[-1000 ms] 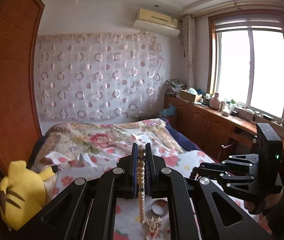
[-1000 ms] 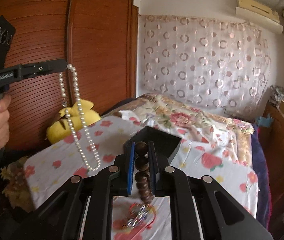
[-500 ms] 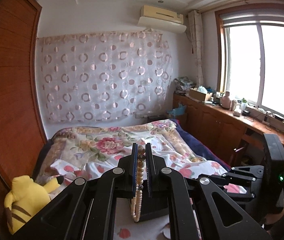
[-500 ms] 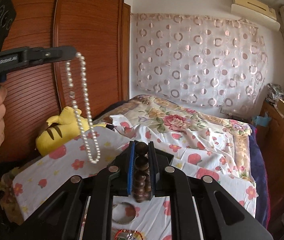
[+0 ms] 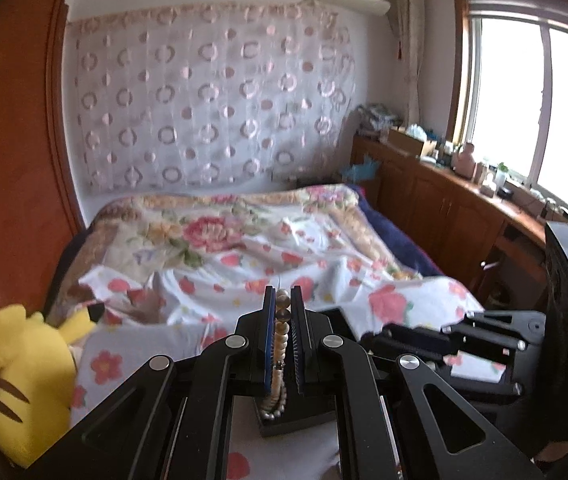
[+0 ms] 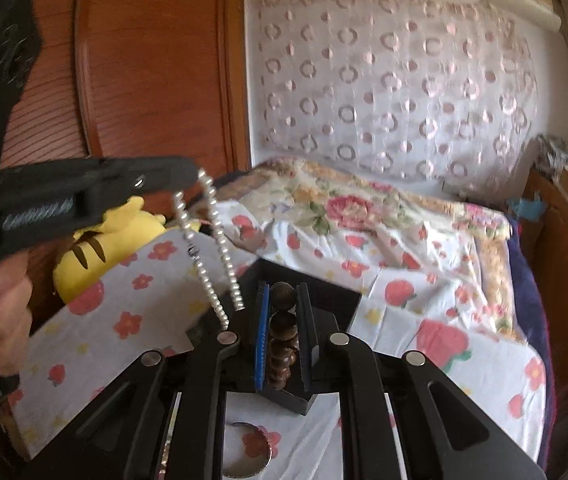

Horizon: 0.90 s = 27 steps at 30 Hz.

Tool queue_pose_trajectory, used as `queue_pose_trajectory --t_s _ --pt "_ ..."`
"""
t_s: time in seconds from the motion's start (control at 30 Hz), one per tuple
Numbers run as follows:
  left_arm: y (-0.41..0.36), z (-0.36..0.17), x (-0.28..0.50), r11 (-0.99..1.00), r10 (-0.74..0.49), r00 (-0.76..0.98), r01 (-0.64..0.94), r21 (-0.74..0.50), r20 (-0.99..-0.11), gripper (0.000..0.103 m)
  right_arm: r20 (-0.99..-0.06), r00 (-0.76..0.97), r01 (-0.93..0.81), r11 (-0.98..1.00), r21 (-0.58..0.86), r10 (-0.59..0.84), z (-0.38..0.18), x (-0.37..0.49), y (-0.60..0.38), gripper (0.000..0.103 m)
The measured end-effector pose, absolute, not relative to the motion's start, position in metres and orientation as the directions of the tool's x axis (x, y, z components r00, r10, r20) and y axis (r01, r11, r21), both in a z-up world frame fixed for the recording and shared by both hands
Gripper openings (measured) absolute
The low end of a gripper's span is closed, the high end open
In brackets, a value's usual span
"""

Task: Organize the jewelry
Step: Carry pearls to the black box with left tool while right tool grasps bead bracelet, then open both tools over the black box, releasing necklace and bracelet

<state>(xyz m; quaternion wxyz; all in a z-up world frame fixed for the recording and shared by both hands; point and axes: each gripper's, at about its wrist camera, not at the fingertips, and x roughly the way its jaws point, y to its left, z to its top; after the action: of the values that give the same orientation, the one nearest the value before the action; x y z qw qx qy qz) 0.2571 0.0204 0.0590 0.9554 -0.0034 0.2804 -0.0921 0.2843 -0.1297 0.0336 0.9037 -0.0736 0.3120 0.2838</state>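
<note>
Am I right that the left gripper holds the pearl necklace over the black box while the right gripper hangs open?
Not quite: the right gripper is shut on the brown bead bracelet, as the right wrist view shows. The left gripper does hold the pearl necklace over the black box.

Floral bed, circle-patterned curtain, wooden wardrobe, bright window
</note>
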Motion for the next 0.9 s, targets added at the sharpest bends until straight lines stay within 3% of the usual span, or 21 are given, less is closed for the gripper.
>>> queue_pose_trajectory --t_s 0.37,0.47,0.53,0.6,0.7,0.9 --pt "0.027 0.019 0.252 0.982 -0.177 0.790 0.182 -0.051 -0.587 0.007 -0.682 0.608 -0.513 0.857 0.052 0.406 -0.012 0.299 -0.131 0.015" --pt "0.027 0.017 0.253 0.982 -0.178 0.785 0.183 -0.052 -0.593 0.019 -0.680 0.605 -0.518 0.853 0.058 0.414 -0.010 0.297 -0.134 0.017" --pt "0.028 0.016 0.250 0.983 -0.167 0.795 0.178 -0.040 -0.583 0.035 -0.671 0.613 -0.519 0.853 0.056 0.417 -0.006 0.293 -0.138 0.025" --pt "0.030 0.010 0.239 0.983 -0.169 0.800 0.180 -0.038 -0.576 0.040 -0.659 0.618 -0.527 0.848 0.057 0.428 0.000 0.285 -0.143 0.032" --pt "0.035 0.003 0.220 0.981 -0.180 0.803 0.189 -0.044 -0.568 0.053 -0.646 0.621 -0.543 0.838 0.055 0.445 0.008 0.269 -0.153 0.033" --pt "0.035 -0.026 0.184 0.976 -0.195 0.788 0.212 -0.040 -0.584 0.056 -0.649 0.592 -0.576 0.814 0.073 0.477 0.001 0.221 -0.180 0.033"
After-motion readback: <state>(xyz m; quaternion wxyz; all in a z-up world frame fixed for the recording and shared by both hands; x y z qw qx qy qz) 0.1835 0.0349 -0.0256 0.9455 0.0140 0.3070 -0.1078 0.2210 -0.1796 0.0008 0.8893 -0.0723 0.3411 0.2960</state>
